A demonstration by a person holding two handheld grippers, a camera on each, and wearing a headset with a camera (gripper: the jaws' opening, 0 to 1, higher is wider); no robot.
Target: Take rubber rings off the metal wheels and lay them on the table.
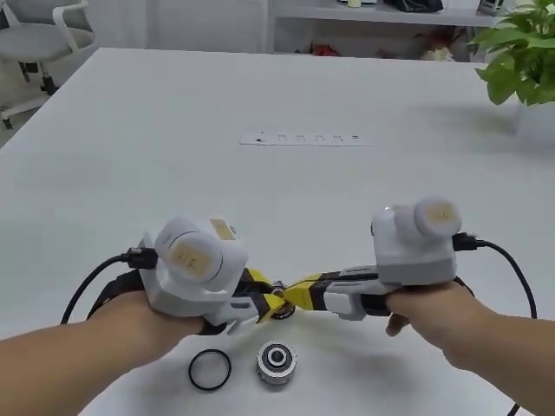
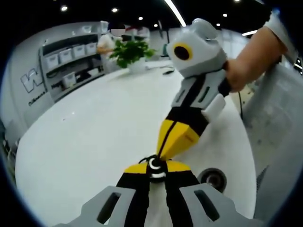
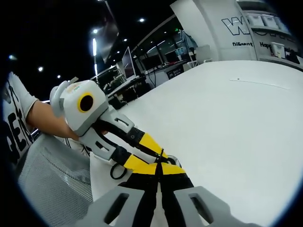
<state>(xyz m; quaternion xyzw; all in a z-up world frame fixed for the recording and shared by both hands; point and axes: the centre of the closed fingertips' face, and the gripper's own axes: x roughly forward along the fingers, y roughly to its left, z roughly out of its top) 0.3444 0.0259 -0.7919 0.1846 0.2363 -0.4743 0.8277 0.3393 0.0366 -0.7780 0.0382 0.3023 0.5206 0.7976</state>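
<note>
We hold the left gripper [image 1: 263,304] drawn in on a small metal wheel with a black rubber ring [image 2: 154,166], raised just above the white surface [image 1: 286,173]. The right gripper [image 1: 300,295] meets it tip to tip, jaws together at the wheel's rim; we cannot tell whether they pinch the ring.

To do the step well, in our judgement:
1. Clamp the wheel firmly on the left.
2. Catch one edge of the ring on the right and peel it outward, not straight along the axle.

A loose black rubber ring [image 1: 191,371] and a bare metal wheel [image 1: 277,361] lie just beside each other below the grippers, near the surface's near edge. Lay the next ring farther in, where open room extends. A green potted plant [image 1: 520,52] stands well apart, far right.
</note>
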